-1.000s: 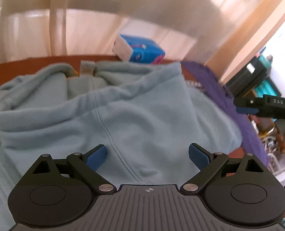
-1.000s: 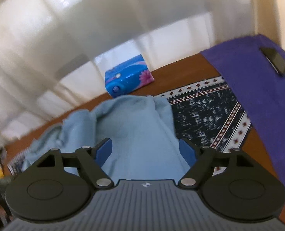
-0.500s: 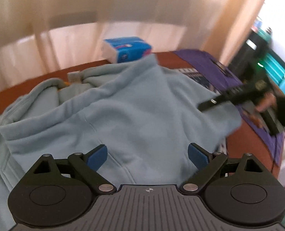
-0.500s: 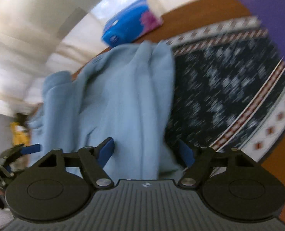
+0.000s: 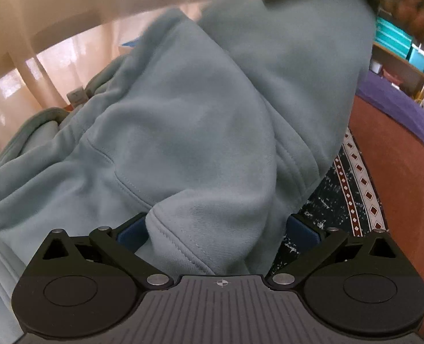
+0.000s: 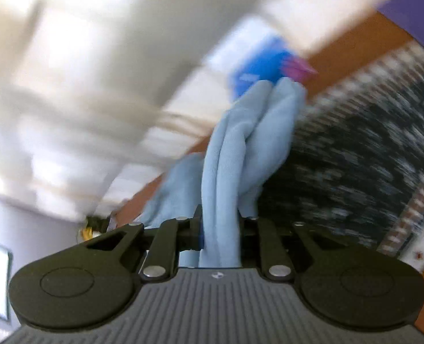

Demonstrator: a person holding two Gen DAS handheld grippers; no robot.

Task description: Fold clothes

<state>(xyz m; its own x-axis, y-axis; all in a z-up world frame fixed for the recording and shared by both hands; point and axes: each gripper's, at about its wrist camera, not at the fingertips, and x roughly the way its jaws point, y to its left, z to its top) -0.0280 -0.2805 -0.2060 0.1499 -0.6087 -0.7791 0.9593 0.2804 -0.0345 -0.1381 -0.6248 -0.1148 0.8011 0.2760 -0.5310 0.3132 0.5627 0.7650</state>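
A light blue hoodie [image 5: 183, 120] lies crumpled on the table, and its right side is raised toward the top of the left wrist view. My left gripper [image 5: 216, 229] is low over the hem. Its jaws are opening wide, and a fold of the hem bulges between the blue pads [image 5: 131, 233] without being pinched. My right gripper [image 6: 220, 229] is closing on a bunched edge of the hoodie [image 6: 252, 132], and the cloth is squeezed between its fingers. The hand that holds it shows as a blur [image 5: 412, 8] at the top right.
A dark patterned mat [image 5: 352, 200] lies under the hoodie on the brown table [image 5: 398, 186]. A purple cloth [image 5: 398, 106] covers the far right. A blue tissue box [image 6: 257, 68] stands by the curtain. Shelves with teal boxes [image 5: 392, 34] are beyond the table.
My right gripper closed on the hoodie's edge and lifted it up and across. My left gripper moved in low, so a fold of the hem now sits between its fingers.
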